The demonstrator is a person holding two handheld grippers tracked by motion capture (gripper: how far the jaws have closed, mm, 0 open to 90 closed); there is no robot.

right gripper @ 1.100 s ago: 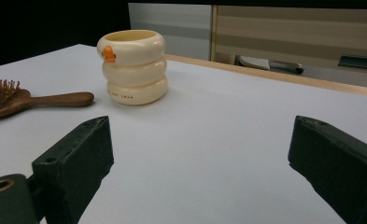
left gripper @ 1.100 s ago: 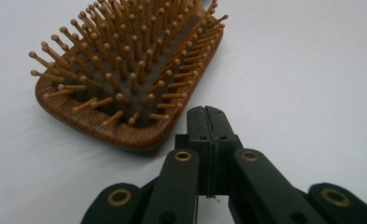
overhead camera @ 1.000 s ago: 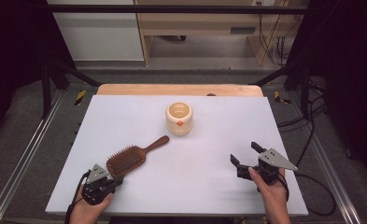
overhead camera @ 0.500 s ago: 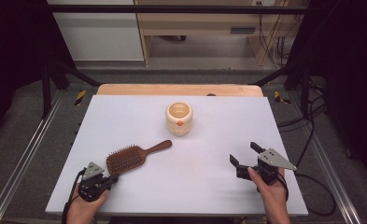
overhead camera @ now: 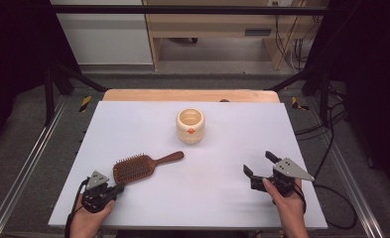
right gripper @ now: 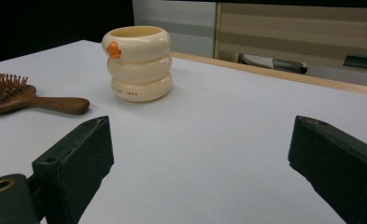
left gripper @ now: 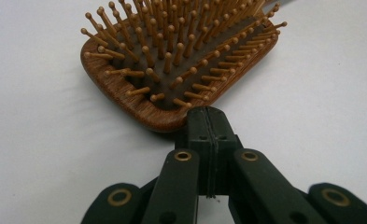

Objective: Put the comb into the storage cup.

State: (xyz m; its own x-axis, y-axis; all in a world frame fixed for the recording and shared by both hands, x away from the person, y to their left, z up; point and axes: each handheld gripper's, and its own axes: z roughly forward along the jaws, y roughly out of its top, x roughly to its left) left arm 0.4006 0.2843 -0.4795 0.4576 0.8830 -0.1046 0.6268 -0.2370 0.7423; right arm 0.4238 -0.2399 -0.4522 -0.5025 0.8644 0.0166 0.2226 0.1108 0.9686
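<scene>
The left gripper (left gripper: 208,116), jaws pressed together, sits just at the wooden hairbrush's (left gripper: 172,60) rounded end.

Not much to read here tbh. The only lettering I can spot is a tiny line of reddish print on the bottom ring of the cup (right gripper: 137,63), seen from the right gripper view, and it's way too small and blurry to make out. There's also an orange mark near its rim, but that's a picture, not text. From the high view the cup (overhead camera: 190,126) shows nothing legible either.
</scene>
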